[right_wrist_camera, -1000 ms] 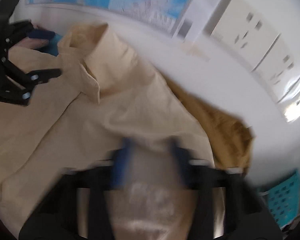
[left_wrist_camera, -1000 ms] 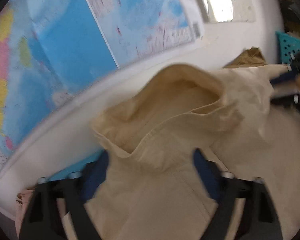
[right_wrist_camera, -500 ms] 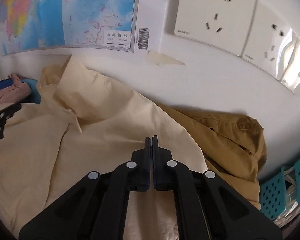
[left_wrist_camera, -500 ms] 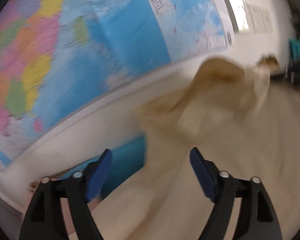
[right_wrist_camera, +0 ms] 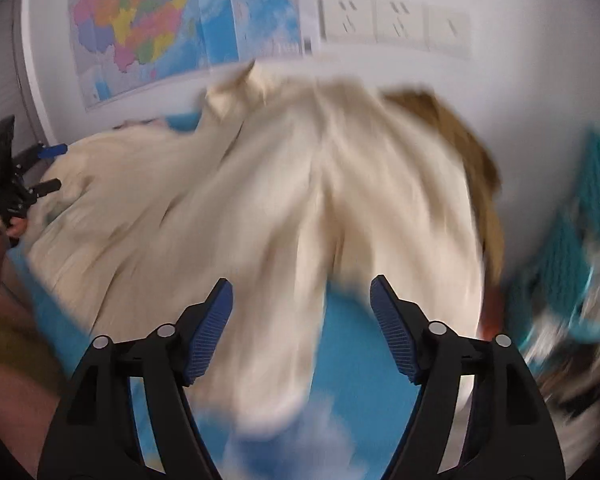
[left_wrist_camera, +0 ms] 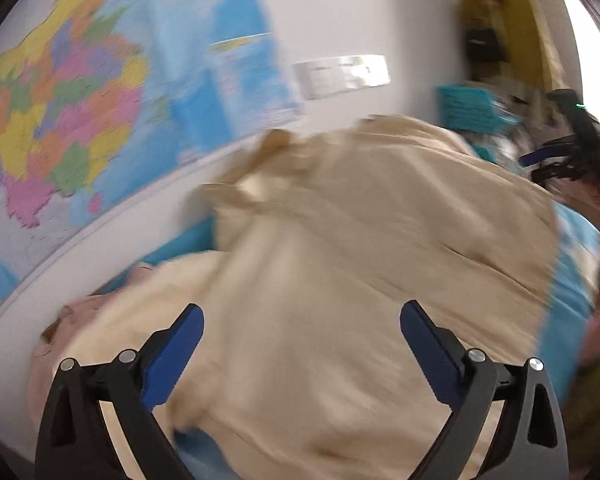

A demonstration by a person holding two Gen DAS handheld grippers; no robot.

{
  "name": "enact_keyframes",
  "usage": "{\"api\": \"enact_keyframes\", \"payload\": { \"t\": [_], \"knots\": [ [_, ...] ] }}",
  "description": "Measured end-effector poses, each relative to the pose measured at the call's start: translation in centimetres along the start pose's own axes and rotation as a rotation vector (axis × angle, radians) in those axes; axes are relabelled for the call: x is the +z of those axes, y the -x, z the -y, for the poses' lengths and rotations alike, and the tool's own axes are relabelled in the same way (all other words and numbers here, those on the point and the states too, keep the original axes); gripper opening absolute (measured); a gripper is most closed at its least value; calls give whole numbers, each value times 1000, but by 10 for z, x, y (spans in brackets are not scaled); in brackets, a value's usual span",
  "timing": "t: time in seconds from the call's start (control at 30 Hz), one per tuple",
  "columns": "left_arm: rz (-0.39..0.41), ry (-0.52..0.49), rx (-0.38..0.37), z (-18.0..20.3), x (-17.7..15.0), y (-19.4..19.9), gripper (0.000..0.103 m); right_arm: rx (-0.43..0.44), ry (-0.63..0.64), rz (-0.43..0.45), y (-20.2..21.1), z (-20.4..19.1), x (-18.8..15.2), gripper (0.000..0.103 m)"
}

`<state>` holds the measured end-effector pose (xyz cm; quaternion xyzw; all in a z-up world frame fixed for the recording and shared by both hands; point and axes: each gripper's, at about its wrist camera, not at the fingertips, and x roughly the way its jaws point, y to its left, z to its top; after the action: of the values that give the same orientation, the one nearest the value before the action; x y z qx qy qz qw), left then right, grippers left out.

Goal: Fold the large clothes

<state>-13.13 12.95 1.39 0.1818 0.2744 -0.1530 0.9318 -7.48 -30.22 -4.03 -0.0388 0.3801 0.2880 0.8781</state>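
A large cream shirt (left_wrist_camera: 360, 248) lies spread on a blue surface against the wall; its collar points toward the wall. It also shows in the right wrist view (right_wrist_camera: 284, 184). My left gripper (left_wrist_camera: 302, 344) is open and empty above the shirt's near part. My right gripper (right_wrist_camera: 302, 316) is open and empty above the shirt's lower edge. Each gripper shows in the other's view: the right one (left_wrist_camera: 556, 160) at the far right, the left one (right_wrist_camera: 40, 168) at the far left. Both views are motion-blurred.
A mustard-brown garment (right_wrist_camera: 472, 152) lies behind the shirt at the right. A pink garment (left_wrist_camera: 80, 320) lies at the left. Teal baskets (right_wrist_camera: 580, 216) stand at the right. A map (left_wrist_camera: 60, 112) and wall sockets (right_wrist_camera: 392, 24) are on the white wall.
My right gripper was shut on the shirt half a second ago and is now open. Both grippers have pulled back from the wall, and the shirt lies flatter.
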Motion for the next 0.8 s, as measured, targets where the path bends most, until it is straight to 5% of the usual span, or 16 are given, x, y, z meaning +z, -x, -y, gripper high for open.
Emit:
{"api": "enact_keyframes", "payload": {
  "t": [0.1,0.23,0.33,0.4,0.47,0.57,0.67,0.73,0.8],
  "knots": [
    [-33,-5,-40,21,-24,7,96,69,-76,-37,7,-3,-50,80],
    [-31,183,-164,9,-57,26,96,-51,-2,-51,-5,-25,-76,79],
    [-70,201,-161,20,-83,34,96,-79,30,-8,-20,-33,-71,75],
    [-106,192,-164,31,-97,35,96,-103,37,-5,-36,-36,-62,63],
    [-154,191,-128,43,-108,27,96,-57,3,4,-46,-37,-55,30],
    [-201,221,-46,54,-111,1,96,33,-66,20,-48,-39,-42,9],
    [-191,336,-45,44,-106,-14,83,157,-146,91,-16,-46,-27,7],
    [-121,450,-103,25,-96,-4,44,195,-149,119,7,-54,-19,6],
    [-82,558,-110,0,-84,11,24,231,-158,134,33,-64,-9,6]
  ]
}}
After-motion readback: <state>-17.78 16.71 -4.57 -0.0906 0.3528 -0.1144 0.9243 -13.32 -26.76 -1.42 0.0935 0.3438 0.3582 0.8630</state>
